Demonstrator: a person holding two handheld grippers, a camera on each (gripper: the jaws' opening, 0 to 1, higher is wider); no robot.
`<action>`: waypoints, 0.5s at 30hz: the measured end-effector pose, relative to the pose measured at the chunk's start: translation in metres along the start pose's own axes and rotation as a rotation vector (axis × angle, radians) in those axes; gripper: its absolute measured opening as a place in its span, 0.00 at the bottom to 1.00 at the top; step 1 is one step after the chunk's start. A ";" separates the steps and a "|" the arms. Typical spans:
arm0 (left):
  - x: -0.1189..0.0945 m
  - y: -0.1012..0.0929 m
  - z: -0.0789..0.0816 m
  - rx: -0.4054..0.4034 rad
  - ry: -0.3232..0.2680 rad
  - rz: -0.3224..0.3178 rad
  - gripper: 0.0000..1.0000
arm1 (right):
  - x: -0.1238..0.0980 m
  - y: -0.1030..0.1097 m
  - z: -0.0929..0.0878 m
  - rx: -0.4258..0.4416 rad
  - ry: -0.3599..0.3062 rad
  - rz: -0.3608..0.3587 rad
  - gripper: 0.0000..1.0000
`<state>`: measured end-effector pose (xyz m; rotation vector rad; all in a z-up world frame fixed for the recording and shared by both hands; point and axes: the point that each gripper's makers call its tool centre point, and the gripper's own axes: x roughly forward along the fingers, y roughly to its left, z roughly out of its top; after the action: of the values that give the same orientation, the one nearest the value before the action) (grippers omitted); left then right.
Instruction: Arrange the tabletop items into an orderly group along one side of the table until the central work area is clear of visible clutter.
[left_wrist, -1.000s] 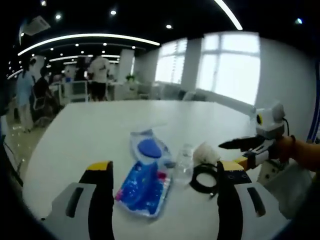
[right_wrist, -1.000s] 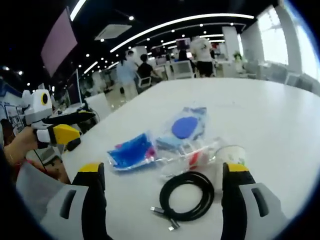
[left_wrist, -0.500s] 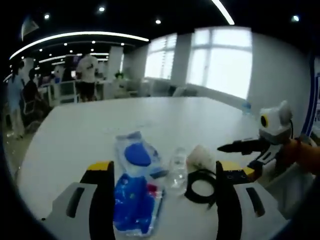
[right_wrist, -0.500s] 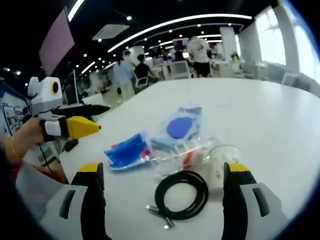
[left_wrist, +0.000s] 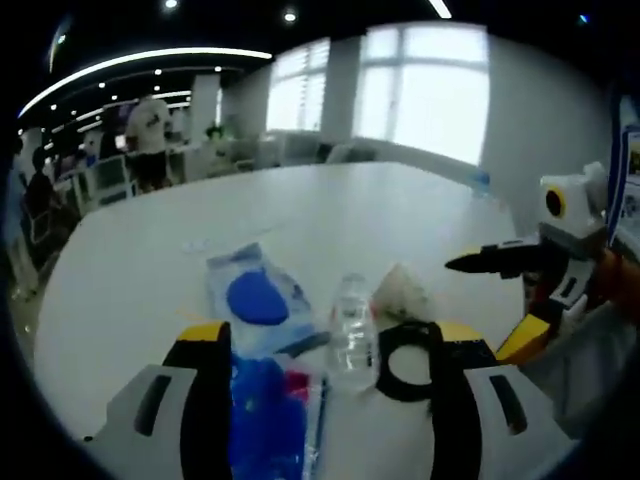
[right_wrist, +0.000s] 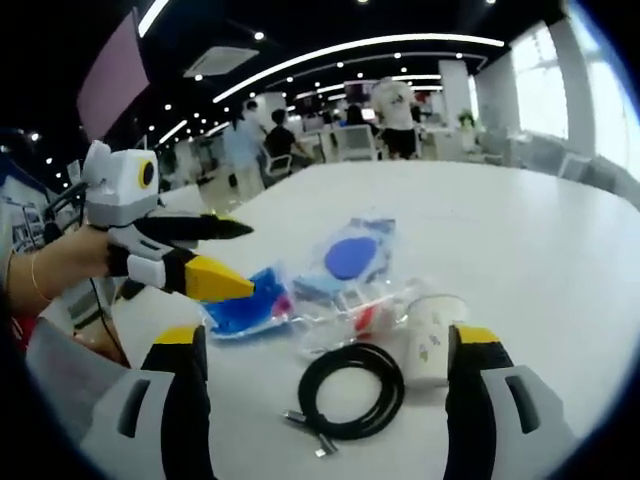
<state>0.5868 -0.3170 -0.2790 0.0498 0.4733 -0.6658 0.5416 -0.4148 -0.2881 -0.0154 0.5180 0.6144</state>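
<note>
Lying lengthwise away, bottle (left_wrist: 353, 330) sits between wide-open, empty left gripper (left_wrist: 318, 345) jaws.

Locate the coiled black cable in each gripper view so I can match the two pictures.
Left gripper view: the black cable lies low and right of centre, against the inner edge of this view's right-hand jaw, just right of the clear bottle.
Right gripper view: the black cable lies low in the middle, between the jaws.
Shared landmark: the paper cup, lying next to the coil in both views.
</note>
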 end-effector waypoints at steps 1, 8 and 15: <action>0.002 -0.001 0.000 0.000 0.004 -0.007 0.77 | 0.000 0.000 0.000 -0.002 0.001 -0.001 0.99; 0.025 -0.003 -0.008 0.021 0.047 -0.021 0.77 | 0.001 -0.001 -0.003 -0.007 0.014 -0.003 0.99; 0.042 -0.008 -0.012 0.052 0.078 -0.038 0.75 | 0.001 -0.001 -0.004 -0.011 0.024 -0.003 0.99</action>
<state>0.6056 -0.3454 -0.3072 0.1162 0.5333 -0.7156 0.5411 -0.4155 -0.2928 -0.0344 0.5378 0.6148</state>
